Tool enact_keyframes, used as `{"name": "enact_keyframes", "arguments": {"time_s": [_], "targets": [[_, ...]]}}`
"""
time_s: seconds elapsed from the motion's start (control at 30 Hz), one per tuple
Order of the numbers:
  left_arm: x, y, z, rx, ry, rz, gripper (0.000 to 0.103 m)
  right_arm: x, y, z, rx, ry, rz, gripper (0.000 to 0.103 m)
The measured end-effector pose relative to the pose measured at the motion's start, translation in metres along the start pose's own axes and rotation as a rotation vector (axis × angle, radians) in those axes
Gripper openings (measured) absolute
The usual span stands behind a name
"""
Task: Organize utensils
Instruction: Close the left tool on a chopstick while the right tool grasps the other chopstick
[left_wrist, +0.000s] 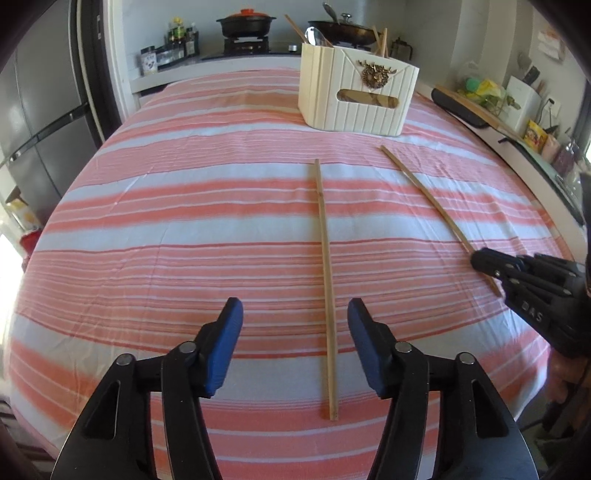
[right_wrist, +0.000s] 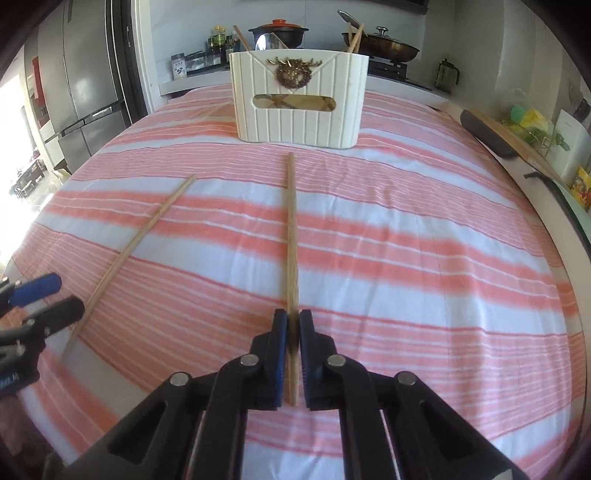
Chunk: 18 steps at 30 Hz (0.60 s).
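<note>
Two wooden chopsticks lie on the striped cloth. My left gripper (left_wrist: 295, 325) is open, its blue pads on either side of the near part of one chopstick (left_wrist: 325, 280), closer to the right pad. My right gripper (right_wrist: 292, 325) is shut on the near end of the other chopstick (right_wrist: 291, 236), which points toward the cream utensil holder (right_wrist: 295, 110). That chopstick (left_wrist: 424, 192) and the right gripper (left_wrist: 487, 264) also show in the left wrist view. The holder (left_wrist: 354, 99) has chopsticks and a spoon in it. The left chopstick (right_wrist: 136, 243) and the left gripper (right_wrist: 51, 295) show in the right wrist view.
The table is covered by a pink and white striped cloth (left_wrist: 184, 229). Behind it a stove holds a black pot (left_wrist: 245, 22) and a pan (left_wrist: 343, 29), with bottles beside. A fridge (left_wrist: 40, 122) stands at left. A cluttered counter (left_wrist: 524, 110) runs along the right.
</note>
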<state>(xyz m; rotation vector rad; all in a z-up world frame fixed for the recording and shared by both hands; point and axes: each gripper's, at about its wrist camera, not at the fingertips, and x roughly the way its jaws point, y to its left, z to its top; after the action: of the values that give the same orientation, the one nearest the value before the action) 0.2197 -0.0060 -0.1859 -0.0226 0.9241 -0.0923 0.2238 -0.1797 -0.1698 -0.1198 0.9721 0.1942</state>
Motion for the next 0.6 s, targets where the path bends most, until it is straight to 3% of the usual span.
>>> {"name": "enact_keyframes", "arguments": {"time_s": [0.23, 0.27, 0.33, 0.47, 0.6], "targets": [[-0.006, 0.007, -0.001, -0.001, 0.011, -0.053, 0.071, -0.049, -0.025, -0.054, 0.042, 0.077, -0.048, 0.009], [-0.005, 0.009, 0.002, -0.001, 0.019, -0.08, 0.072, -0.054, -0.028, -0.056, 0.049, 0.085, -0.048, 0.018], [-0.001, 0.014, 0.012, -0.003, 0.035, -0.14, 0.072, -0.062, -0.036, -0.052, 0.074, 0.067, -0.008, 0.04], [0.006, 0.023, 0.043, 0.013, 0.07, -0.202, 0.073, -0.064, -0.043, -0.024, 0.046, 0.047, 0.027, 0.043], [0.021, 0.017, 0.073, 0.09, 0.089, -0.163, 0.073, -0.039, -0.036, 0.007, -0.021, 0.115, 0.087, 0.043]]}}
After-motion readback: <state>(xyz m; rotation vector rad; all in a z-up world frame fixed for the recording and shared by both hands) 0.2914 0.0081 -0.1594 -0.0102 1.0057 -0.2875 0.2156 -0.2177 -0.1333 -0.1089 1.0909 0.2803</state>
